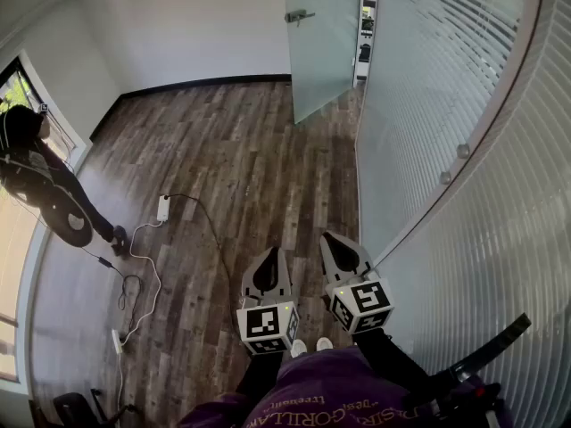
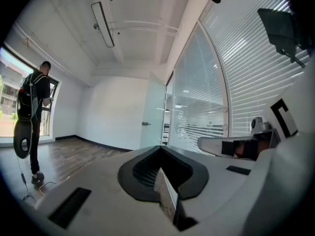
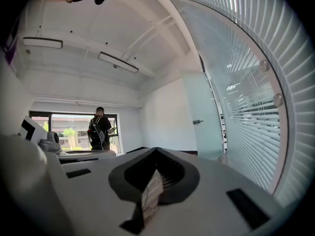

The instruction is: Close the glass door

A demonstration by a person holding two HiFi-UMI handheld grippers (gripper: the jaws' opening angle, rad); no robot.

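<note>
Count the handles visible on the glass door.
1: a lever handle near the left edge of the glass door in the head view. A matching one on the far face may be hidden.

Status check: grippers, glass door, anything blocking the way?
Left gripper and right gripper shut, empty. Glass door open ahead, untouched. Power adapter with cable on floor, left side; person by window.

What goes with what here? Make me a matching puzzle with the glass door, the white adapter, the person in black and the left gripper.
1. glass door
2. white adapter
3. person
4. left gripper

a. jaws together, nothing held
b. swung open
c. beside the window
d. on the wood floor

Pairs: 1-b, 2-d, 3-c, 4-a.
</note>
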